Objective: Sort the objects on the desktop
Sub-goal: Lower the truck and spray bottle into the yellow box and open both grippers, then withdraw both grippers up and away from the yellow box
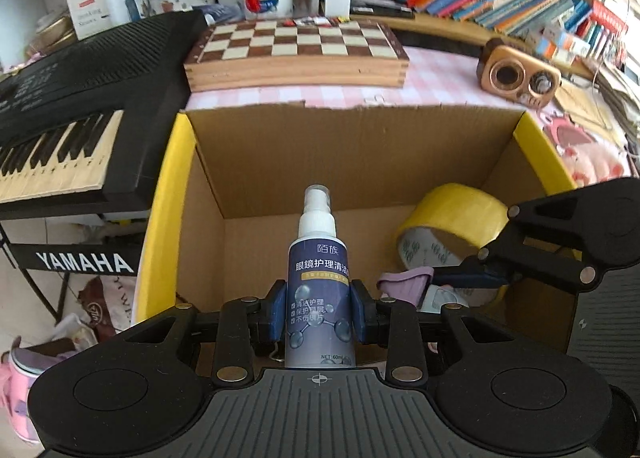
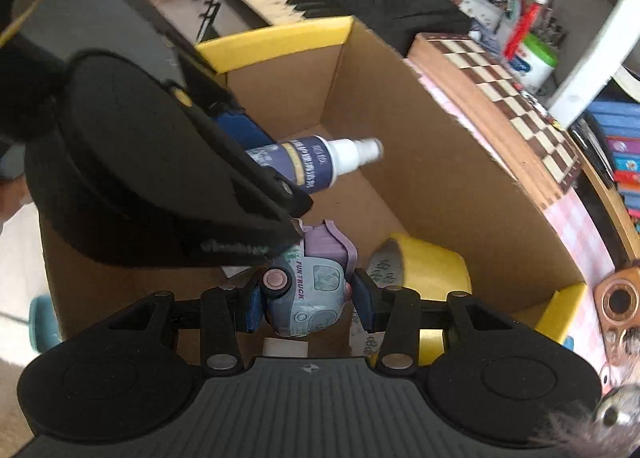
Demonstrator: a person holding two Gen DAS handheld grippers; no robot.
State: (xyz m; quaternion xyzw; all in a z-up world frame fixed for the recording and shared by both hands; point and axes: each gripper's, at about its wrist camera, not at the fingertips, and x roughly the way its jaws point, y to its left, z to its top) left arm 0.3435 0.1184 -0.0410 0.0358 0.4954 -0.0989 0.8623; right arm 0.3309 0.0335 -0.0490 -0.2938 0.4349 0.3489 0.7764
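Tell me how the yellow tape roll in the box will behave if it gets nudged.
The yellow tape roll is tilted on its rim against the cardboard box wall, so a nudge would probably roll it or drop it flat. Its thick, rigid-looking ring suggests it won't deform. The glossy surface may slip under a pad.

1 spray btl (image 1: 319, 278) | 1 toy truck (image 2: 308, 298) | 1 tape roll (image 1: 452, 218) | 1 box (image 1: 352, 146)

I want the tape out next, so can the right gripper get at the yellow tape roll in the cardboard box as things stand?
Probably not yet: the right gripper is shut on the grey toy truck; the yellow tape roll lies uncovered beside it.
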